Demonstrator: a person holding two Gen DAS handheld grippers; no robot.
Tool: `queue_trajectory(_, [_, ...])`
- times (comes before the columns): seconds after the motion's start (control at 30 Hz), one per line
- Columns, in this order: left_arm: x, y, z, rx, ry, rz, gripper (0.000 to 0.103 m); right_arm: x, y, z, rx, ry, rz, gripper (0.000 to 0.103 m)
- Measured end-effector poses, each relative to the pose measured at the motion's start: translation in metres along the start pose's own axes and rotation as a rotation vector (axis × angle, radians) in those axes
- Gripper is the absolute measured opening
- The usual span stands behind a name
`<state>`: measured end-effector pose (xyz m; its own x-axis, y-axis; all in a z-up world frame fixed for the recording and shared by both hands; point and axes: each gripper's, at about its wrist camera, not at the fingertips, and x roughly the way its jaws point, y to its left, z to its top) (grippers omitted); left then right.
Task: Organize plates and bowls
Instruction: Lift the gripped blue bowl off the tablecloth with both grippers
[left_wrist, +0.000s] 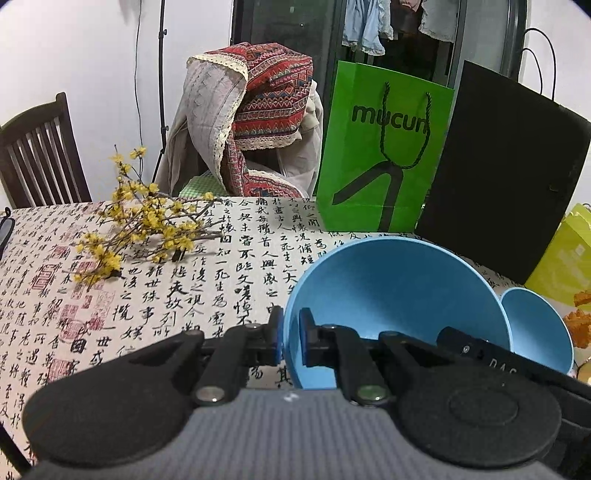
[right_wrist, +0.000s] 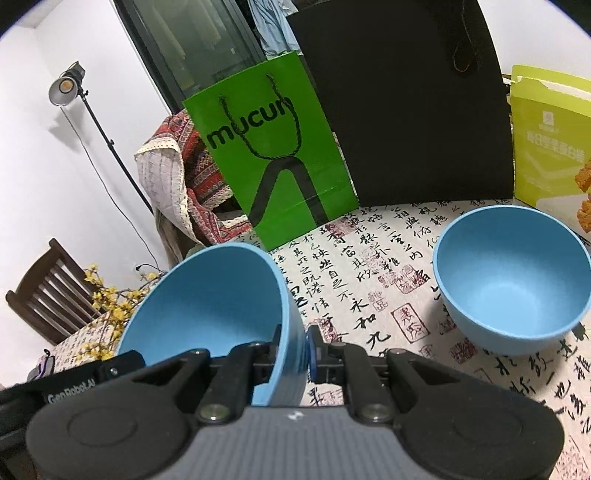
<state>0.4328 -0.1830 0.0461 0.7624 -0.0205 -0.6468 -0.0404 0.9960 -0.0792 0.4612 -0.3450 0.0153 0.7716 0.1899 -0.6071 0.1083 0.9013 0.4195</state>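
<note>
Grippers clamp opposite sides of one large blue bowl (left_wrist: 399, 291), lifted and tilted above the calligraphy-print tablecloth (left_wrist: 229, 266). The left gripper (left_wrist: 291, 341) pinches the bowl's left wall, one pad outside and one inside. The right gripper (right_wrist: 295, 349) pinches the right wall of the same bowl in the same manner.

The left wrist view alone shows the full spray of yellow blossom branches (left_wrist: 144, 225) lying on the cloth, well apart from the bowl, and clothes hanging behind the glass door. In it a second blue bowl (left_wrist: 539, 328) appears only in part, behind the held bowl.

The right wrist view shows that second bowl whole, upright on the cloth. It alone shows the studio lamp (right_wrist: 66, 85) on its stand and the yellow-green snack box (right_wrist: 550, 147). Both views show the green "mucun" paper bag (right_wrist: 273, 155) beside a black bag (right_wrist: 399, 103).
</note>
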Motion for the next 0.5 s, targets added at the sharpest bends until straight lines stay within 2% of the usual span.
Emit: queue_trajectory(0.5, [-0.035,0.011,-0.016,0.01,-0.006,-0.012,0.01,-0.03,0.009,-0.018,0.004,-0.018,-0.002,0.011])
